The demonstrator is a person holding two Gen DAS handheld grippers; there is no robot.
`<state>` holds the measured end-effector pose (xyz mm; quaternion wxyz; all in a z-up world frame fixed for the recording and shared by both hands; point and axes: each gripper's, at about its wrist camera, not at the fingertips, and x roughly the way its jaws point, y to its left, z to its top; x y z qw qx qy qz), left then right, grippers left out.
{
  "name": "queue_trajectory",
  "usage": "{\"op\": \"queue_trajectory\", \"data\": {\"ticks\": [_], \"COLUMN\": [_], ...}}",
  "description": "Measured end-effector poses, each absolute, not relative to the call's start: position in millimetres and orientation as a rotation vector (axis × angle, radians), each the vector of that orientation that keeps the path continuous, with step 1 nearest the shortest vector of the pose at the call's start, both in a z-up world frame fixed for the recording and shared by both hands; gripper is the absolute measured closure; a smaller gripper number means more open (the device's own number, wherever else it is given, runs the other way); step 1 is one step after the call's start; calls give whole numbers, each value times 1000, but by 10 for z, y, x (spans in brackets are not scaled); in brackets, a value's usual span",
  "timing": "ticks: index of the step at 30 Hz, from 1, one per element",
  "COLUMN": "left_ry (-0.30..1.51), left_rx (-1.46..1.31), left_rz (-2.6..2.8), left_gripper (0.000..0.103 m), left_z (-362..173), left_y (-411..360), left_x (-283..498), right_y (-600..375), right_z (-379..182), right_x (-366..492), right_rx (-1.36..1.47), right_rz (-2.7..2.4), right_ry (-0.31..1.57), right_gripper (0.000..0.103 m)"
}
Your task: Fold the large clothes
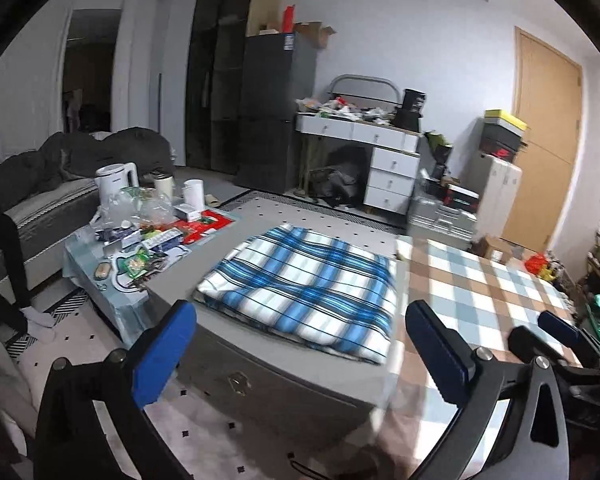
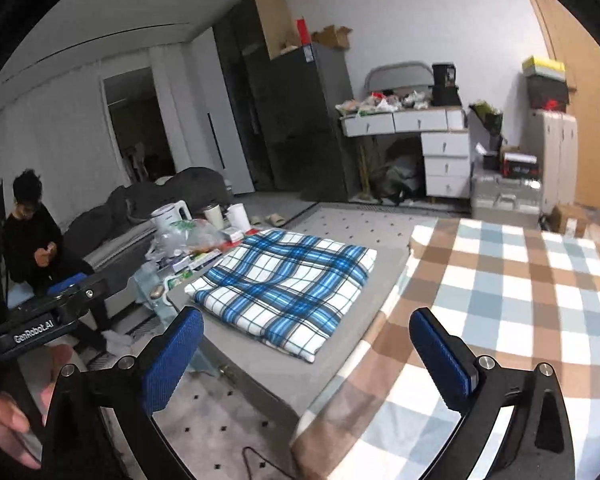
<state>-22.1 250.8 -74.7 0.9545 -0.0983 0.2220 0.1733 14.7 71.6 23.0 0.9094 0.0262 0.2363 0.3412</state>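
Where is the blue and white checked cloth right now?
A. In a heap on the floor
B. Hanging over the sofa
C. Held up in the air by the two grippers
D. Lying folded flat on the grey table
D: the blue and white checked cloth lies folded flat on the grey table, and the left gripper and right gripper are both open with nothing between their pads.

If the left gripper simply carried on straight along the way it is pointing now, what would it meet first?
Probably the folded blue plaid cloth lying on the grey table. The left gripper is open and empty, aimed slightly downward at it, with nothing in between, though depth is hard to judge.
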Motion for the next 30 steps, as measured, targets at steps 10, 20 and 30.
{"op": "queue_trajectory", "data": {"ticks": [10, 20, 30], "left_ry": [462, 510, 470], "left_rx": [-168, -178, -156], "left_rz": [394, 359, 352], "left_gripper": [1, 1, 1], "left_z": [-810, -966, -907], "left_y": [2465, 2419, 2365], "left_x": [-347, -293, -394], "right_y": [616, 688, 684], "right_z": [243, 156, 170], "right_x": [-101, -116, -189], "right_rx": [85, 80, 63], "right_rz": [704, 713, 713], "right_ry": [459, 484, 472], "right_gripper": [0, 0, 0]}}
